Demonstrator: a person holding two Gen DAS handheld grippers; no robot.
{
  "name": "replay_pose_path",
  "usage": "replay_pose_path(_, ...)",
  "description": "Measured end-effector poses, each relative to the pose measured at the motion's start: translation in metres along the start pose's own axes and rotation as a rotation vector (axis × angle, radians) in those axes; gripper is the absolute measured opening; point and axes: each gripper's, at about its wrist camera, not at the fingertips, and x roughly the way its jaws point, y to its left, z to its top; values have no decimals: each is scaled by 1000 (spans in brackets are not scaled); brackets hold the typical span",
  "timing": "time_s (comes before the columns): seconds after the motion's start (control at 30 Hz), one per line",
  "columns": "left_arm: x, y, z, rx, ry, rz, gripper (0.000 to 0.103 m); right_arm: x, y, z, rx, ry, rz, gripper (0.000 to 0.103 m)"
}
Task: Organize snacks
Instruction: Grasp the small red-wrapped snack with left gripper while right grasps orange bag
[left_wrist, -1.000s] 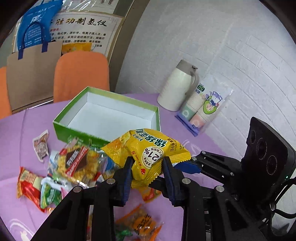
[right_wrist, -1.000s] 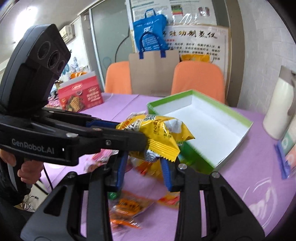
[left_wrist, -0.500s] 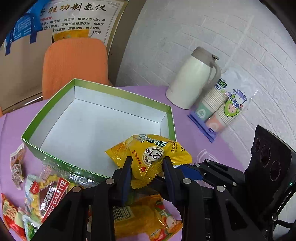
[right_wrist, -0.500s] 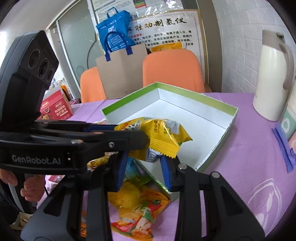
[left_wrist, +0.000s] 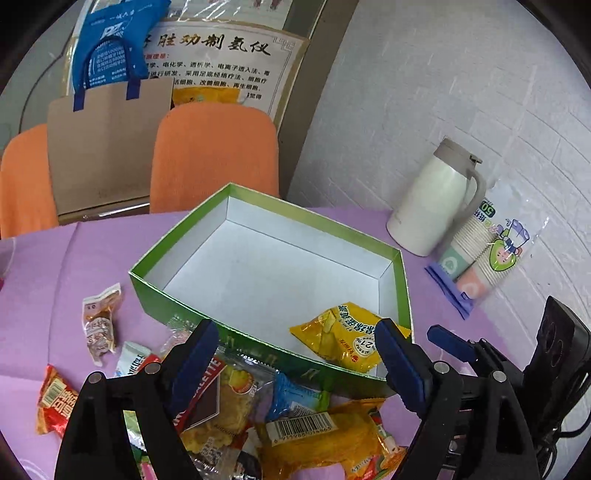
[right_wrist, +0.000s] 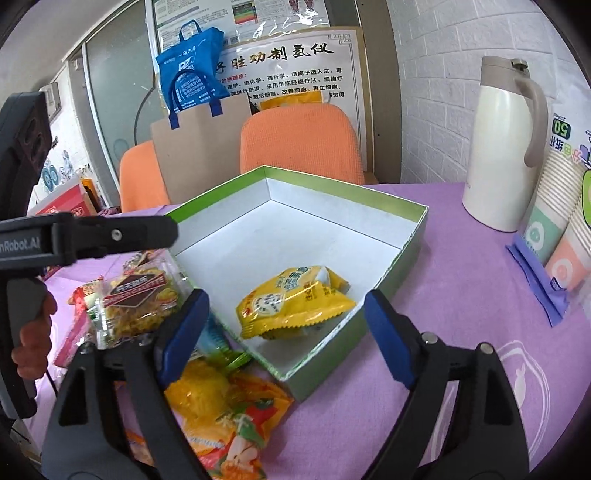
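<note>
A yellow snack packet (left_wrist: 345, 338) (right_wrist: 293, 302) lies inside the green box (left_wrist: 403, 280) (right_wrist: 421, 225), in its near corner. My left gripper (left_wrist: 295, 350) is open and empty, just above the box's near wall. My right gripper (right_wrist: 284, 328) is open and empty, its fingers on either side of the packet's corner of the box. A pile of loose snack packets (left_wrist: 221, 398) (right_wrist: 140, 299) lies on the purple table in front of and left of the box.
A white thermos jug (left_wrist: 436, 199) (right_wrist: 506, 147) and a sleeve of paper cups (left_wrist: 484, 251) (right_wrist: 565, 206) stand right of the box by the brick wall. Orange chairs (left_wrist: 214, 155) and a paper bag (left_wrist: 107, 147) are behind the table. A red carton (right_wrist: 62, 199) sits far left.
Both grippers held the yellow packet over the box; both have opened and the packet now lies in the box's near corner. The grippers have drawn back a little.
</note>
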Motion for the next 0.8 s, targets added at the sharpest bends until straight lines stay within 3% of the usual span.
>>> replay_pose_path(0.1,-31,2,-6,-4,-61,-11,89,-19,8,3,3,-12,23,102)
replay_pose_path(0.23,-75,5,-26,-11,-146,-51,89,-54,23,-1,-49,-67,51,102)
replay_pose_path(0.37,-103,10,-54,-17,-114,-73,89,-82,36,-15,-87,-97,97,102)
replay_pose_path(0.5,-120,13,-86,3,-95,-30,89,-88,52,-37,-134,-38,174,103)
replay_pose_path(0.67,-131,19,-122,5,-95,81,89,-80,74,-75,-211,98,175,103)
replay_pose_path(0.8,-135,25,-147,27,-57,115,89,-73,82,-103,-226,173,166,102)
